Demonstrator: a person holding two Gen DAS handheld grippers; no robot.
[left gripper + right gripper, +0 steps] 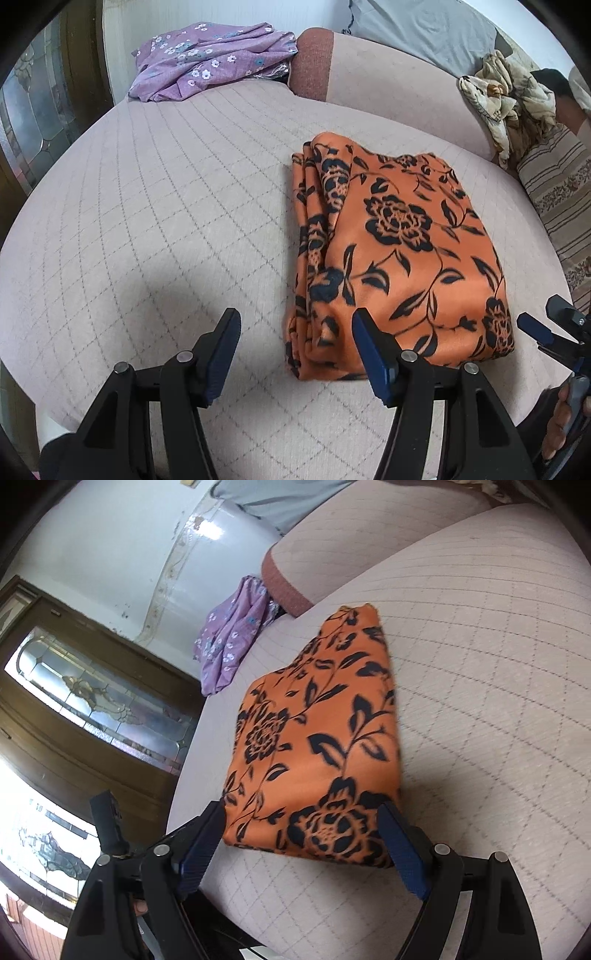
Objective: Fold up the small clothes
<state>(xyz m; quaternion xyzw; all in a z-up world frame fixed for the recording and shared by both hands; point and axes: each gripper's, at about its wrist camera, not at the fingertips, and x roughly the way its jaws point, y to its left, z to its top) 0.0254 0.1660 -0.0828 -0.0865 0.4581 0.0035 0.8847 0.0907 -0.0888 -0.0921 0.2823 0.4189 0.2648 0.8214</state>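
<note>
Jaws on both grippers wide apart, nothing held: left gripper (pixel 295 354) hangs just off the near-left corner of the folded orange floral cloth (pixel 399 254), right gripper (pixel 299 834) straddles its near edge. Cloth lies flat on quilted bed cover (pixel 155 206); we judge fold done, grippers backed off to leave it undisturbed.

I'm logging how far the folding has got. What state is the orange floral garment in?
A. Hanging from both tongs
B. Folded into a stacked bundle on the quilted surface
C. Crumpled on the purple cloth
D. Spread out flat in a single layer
B: the orange floral garment lies on the quilted surface with stacked fold edges along its side.
</note>
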